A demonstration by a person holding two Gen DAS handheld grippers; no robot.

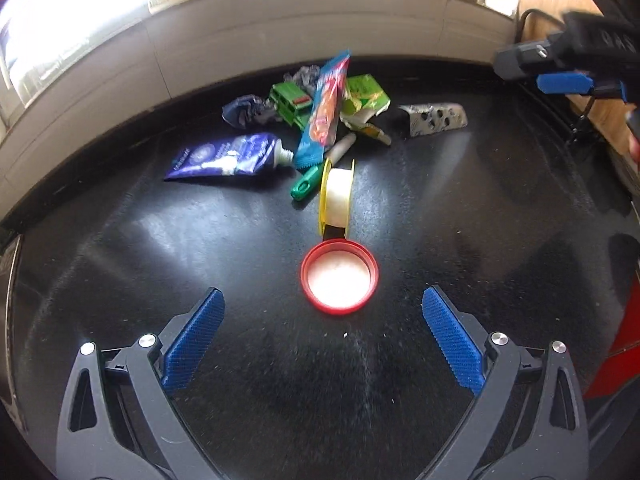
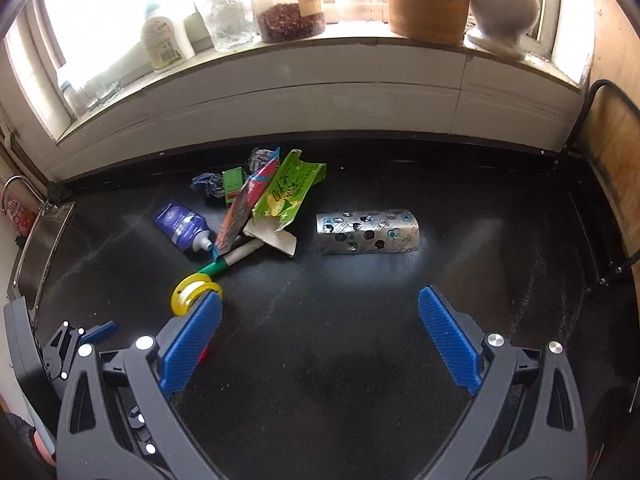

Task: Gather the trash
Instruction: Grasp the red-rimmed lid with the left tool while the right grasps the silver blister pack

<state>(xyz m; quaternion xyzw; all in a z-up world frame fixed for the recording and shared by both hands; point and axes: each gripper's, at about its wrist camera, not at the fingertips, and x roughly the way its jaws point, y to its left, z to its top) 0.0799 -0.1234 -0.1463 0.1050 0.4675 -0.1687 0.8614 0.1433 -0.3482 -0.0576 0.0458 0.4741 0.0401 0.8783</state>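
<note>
A pile of trash lies on the black counter (image 1: 460,240). In the left wrist view a red lid (image 1: 339,277) sits just ahead of my open left gripper (image 1: 323,300), between the lines of its fingers but apart from them. Beyond it stand a yellow tape spool (image 1: 336,196), a green-capped marker (image 1: 310,182), a blue tube (image 1: 224,157), a colourful wrapper (image 1: 326,108), a green carton (image 1: 364,98) and a silver blister pack (image 1: 434,118). My right gripper (image 2: 320,304) is open and holds nothing; the blister pack (image 2: 368,232) lies ahead of it, the spool (image 2: 192,292) by its left finger.
A windowsill (image 2: 320,54) with jars and bottles runs along the back wall. A sink (image 2: 36,256) sits at the counter's left end. A wooden panel (image 2: 616,152) and a black rail (image 2: 592,100) bound the right side. The other gripper (image 1: 568,68) shows at the upper right.
</note>
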